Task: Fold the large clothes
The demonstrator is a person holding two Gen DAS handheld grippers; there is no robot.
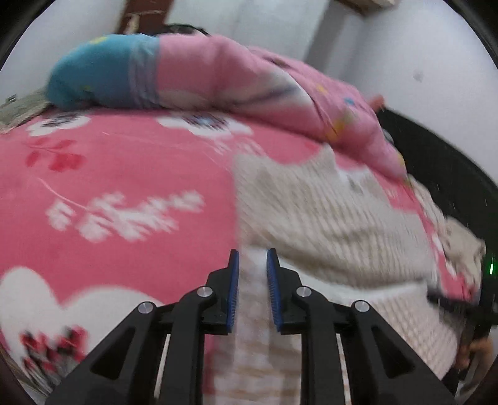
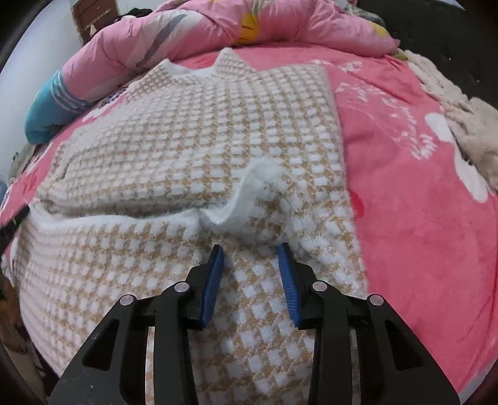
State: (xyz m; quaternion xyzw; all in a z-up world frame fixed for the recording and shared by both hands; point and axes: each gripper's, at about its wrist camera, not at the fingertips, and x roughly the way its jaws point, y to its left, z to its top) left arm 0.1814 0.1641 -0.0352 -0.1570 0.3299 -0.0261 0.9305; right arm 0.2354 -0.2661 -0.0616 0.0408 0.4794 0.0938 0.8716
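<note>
Here, the checked knit sweater (image 2: 199, 131) lies spread on the pink floral bedspread (image 2: 414, 187), collar toward the rumpled pink quilt (image 2: 193, 28) at the far end, hem toward me, so its long axis runs straight away from my grippers. A sleeve lies folded across its middle, its white cuff (image 2: 249, 193) curling up just ahead of my right gripper (image 2: 252, 264). That gripper hangs over the lower part of the sweater, pointing steeply down, blue pads standing apart with only flat knit showing between them; nothing is clamped. My left gripper (image 1: 252, 274) sits at the garment's near left edge, where the view is blurred; its pads stand close together with a strip of the knit running between them, but I cannot tell whether they truly pinch it. The cuff is nearer the right hand, by my reckoning, and the next fold likely turns on that: the hem lifted away from me, up toward the collar.
</note>
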